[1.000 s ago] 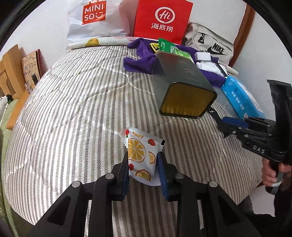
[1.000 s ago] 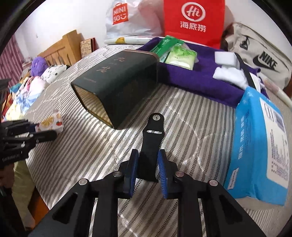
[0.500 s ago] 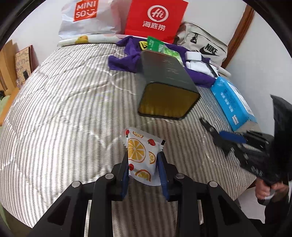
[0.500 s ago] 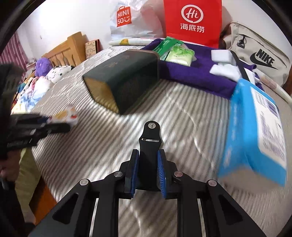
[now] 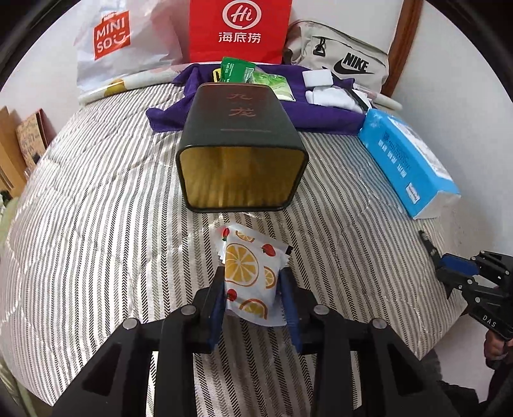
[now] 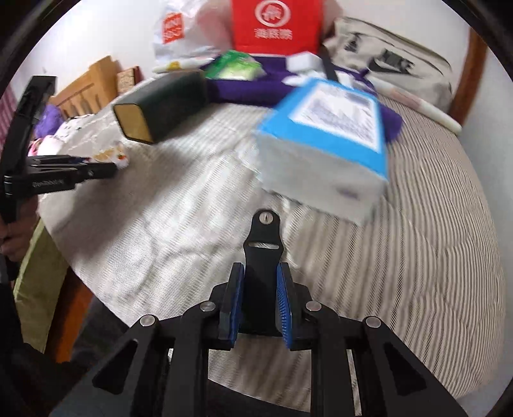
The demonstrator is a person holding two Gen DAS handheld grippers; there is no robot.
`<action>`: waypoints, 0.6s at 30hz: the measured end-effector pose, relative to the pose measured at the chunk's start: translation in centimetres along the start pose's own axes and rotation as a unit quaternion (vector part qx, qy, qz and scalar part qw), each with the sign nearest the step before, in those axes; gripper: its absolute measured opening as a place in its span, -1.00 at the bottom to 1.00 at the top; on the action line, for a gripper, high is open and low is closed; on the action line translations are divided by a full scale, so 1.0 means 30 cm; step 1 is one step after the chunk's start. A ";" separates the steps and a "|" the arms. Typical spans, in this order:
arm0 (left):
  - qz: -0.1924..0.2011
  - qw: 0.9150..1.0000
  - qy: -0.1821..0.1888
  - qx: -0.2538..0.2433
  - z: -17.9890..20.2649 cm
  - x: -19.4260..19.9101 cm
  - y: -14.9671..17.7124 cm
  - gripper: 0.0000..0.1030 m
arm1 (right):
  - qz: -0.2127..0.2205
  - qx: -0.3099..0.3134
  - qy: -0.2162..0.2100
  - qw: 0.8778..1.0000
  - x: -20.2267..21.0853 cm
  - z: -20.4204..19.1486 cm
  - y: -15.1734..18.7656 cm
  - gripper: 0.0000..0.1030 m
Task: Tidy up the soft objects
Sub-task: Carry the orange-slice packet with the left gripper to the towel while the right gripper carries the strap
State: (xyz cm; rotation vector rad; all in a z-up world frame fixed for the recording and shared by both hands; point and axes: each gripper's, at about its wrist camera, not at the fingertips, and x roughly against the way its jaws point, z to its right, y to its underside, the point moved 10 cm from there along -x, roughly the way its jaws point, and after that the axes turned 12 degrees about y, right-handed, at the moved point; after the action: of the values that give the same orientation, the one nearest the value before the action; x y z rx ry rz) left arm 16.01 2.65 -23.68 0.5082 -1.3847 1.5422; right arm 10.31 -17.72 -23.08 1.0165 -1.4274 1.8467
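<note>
Left wrist: left claw (image 5: 253, 285) loosening around fruit-print packet (image 5: 248, 276); right claw (image 6: 260, 300) clamps black strap (image 6: 262, 256).

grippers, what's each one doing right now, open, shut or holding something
left gripper: jaws opening, the fruit-print packet between its pads.
right gripper: closed on a black strap piece.

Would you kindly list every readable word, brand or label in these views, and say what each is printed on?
"MINI SO": white plastic bag.
"Hi" and "海底捞": red paper bag.
"NIKE": beige bag.
"DAS": right gripper.
Red characters on the dark tin, print on the blue pack: not readable.
</note>
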 end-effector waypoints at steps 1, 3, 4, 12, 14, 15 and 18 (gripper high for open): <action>-0.001 1.000 -0.004 -0.001 0.001 -0.001 0.000 -0.37 | 0.000 -0.003 -0.003 1.000 -0.002 0.003 -0.001 -0.58; -0.003 1.000 -0.003 -0.002 0.007 -0.004 0.000 -0.33 | 0.005 -0.007 -0.005 1.000 -0.005 0.004 -0.007 -0.56; -0.004 1.000 -0.003 -0.003 0.009 -0.006 -0.001 -0.29 | 0.010 -0.009 -0.004 1.000 -0.009 0.005 -0.012 -0.56; 0.000 0.999 -0.033 -0.029 0.026 -0.030 -0.011 -0.14 | 0.040 -0.009 -0.002 0.999 -0.019 -0.004 -0.038 -0.58; 0.004 0.998 -0.040 -0.039 0.028 -0.027 -0.013 -0.41 | 0.040 -0.010 -0.003 0.999 -0.019 -0.004 -0.037 -0.58; 0.002 0.999 -0.034 -0.039 0.030 -0.025 -0.012 -0.44 | 0.037 -0.013 -0.006 0.999 -0.018 -0.003 -0.036 -0.59; 0.000 0.999 -0.021 -0.025 0.028 -0.009 -0.009 -0.50 | 0.034 -0.019 -0.019 0.999 -0.006 0.003 -0.034 -0.59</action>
State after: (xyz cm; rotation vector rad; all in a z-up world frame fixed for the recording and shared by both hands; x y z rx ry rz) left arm 16.10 1.74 -23.53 0.5121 -1.4518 1.4995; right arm 11.26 -17.57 -22.70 1.0014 -1.5317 1.8489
